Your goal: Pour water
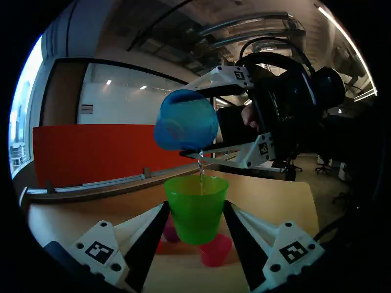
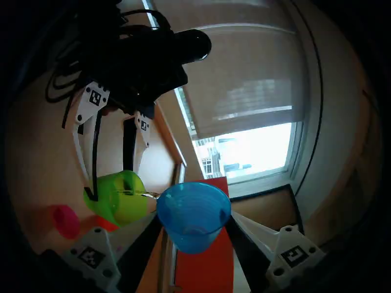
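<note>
Left gripper (image 1: 196,207): I've got both fingers pressed against the sides of the green cup (image 1: 195,227), jaws closed in to the cup's width. It's upright, with its mouth facing up.

Green cup: held clear above the table (image 1: 273,195), centred between my left fingers. In the right gripper view I see it from the side (image 2: 119,198), clamped in the left gripper.

Right gripper (image 2: 194,217): both fingers are clamped on the blue cup (image 2: 193,219), jaws part-way closed around its body. In the left gripper view one finger runs over the cup and the other under it.

Blue cup: right above the green cup, tipped hard over so its rim hangs over the green cup's mouth. The cups are close together but not touching.

Water (image 1: 201,171): there it goes, a thin stream falling from the blue cup's lower lip straight down into the green cup. I can't tell how much is left inside the blue cup.

Pink cup (image 1: 215,250): on the table, below the green cup and just to its right in the left gripper view.

Purple cup (image 1: 171,233): below the green cup on the other side, half hidden behind my left finger.

Red panel (image 1: 97,151): well behind the green cup, past the table's far edge.

Window (image 2: 244,151): bright, well beyond the green cup in the right gripper view.
</note>
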Tool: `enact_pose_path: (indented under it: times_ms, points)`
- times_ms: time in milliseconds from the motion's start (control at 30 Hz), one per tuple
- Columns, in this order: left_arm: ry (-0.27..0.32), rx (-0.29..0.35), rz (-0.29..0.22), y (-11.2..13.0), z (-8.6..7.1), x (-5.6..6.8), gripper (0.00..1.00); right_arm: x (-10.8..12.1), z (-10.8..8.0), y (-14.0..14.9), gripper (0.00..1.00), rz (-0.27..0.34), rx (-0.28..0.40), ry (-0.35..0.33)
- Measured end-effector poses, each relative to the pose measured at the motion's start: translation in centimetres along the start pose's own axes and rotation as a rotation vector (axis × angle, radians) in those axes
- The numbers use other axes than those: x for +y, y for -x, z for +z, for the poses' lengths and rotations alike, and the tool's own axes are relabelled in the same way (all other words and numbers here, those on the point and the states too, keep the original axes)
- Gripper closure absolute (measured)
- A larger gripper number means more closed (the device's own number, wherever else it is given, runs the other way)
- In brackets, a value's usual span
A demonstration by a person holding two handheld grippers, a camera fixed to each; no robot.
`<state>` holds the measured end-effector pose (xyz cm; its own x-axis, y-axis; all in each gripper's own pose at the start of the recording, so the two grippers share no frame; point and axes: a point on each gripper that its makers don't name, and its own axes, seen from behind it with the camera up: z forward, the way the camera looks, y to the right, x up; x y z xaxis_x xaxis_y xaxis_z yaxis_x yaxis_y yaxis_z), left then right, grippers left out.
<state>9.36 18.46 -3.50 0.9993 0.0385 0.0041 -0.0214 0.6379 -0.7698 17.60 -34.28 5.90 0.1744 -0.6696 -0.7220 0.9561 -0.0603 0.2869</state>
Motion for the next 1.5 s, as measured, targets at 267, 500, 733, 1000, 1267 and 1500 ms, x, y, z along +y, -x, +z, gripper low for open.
enact_pose_path:
  times_ms: [267, 500, 733, 1000, 1267, 1500]
  points:
    - [-0.001, 0.003, -0.001, 0.0, 0.0, 0.0, 0.2, -0.1, 0.0, -0.1, 0.12, -0.02, -0.001, 0.001]
    - [-0.001, 0.003, -0.003, 0.0, 0.0, 0.0, 0.2, -0.1, 0.0, -0.3, 0.12, -0.031, -0.001, 0.003]
    - [-0.001, 0.004, -0.002, 0.1, -0.1, 0.0, 0.2, -0.2, 0.0, -0.4, 0.12, -0.041, 0.0, 0.003]
    - [-0.003, 0.002, -0.001, 0.2, -0.1, -0.1, 0.2, -0.3, 0.1, -0.6, 0.12, -0.051, 0.004, 0.004]
    - [-0.004, 0.003, -0.002, 0.0, -0.1, -0.2, 0.2, -0.3, 0.2, -0.9, 0.12, -0.072, 0.005, 0.007]
    - [-0.007, 0.003, -0.002, 0.1, -0.2, -0.3, 0.2, -0.4, 0.3, -1.1, 0.12, -0.079, 0.007, 0.007]
